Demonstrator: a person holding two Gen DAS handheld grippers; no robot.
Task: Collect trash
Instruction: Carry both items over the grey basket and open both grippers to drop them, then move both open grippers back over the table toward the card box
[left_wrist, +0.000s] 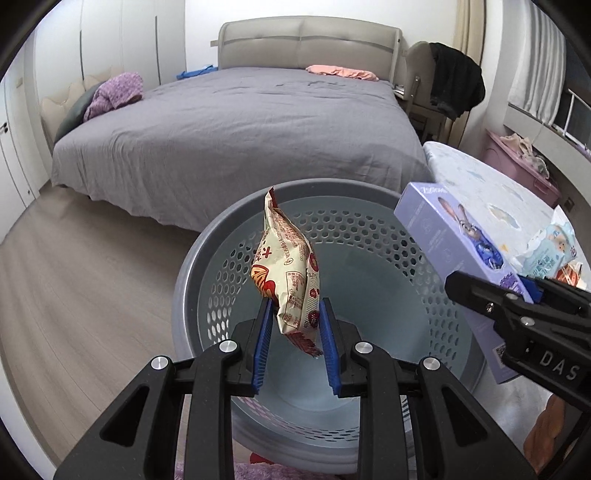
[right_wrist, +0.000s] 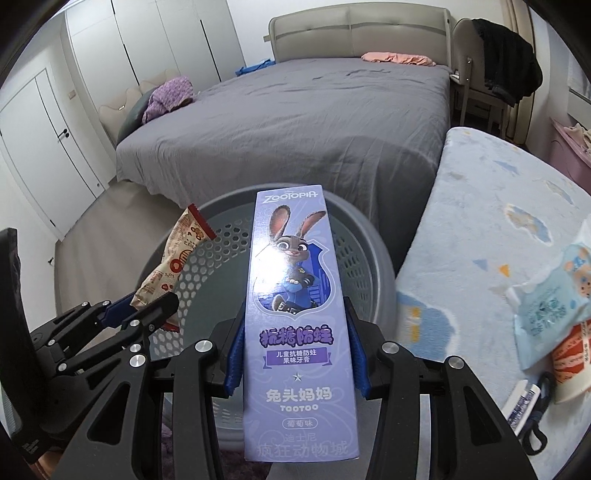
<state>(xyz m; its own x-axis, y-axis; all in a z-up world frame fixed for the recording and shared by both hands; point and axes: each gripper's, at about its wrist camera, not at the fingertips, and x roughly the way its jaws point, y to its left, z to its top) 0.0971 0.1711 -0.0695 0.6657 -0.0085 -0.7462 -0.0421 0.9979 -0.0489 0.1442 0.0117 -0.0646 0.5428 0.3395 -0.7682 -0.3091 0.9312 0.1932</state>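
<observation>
A bedroom with a grey-covered bed (left_wrist: 236, 129) and pale wood floor. Near the bed's foot stands a grey perforated basket (left_wrist: 369, 236). Above its opening, the left claw (left_wrist: 295, 332) is nearly closed, pinching the lower end of a cream-and-red snack wrapper (left_wrist: 286, 269) that stands upright. The right claw (right_wrist: 295, 354) clamps a purple cartoon-rabbit toothpaste box (right_wrist: 291, 295) by its long sides, over the basket's right rim. To the right, a blue-patterned table (right_wrist: 480, 221) carries a pale blue packet (right_wrist: 550, 306) and other items, cut off at the table's right edge.
</observation>
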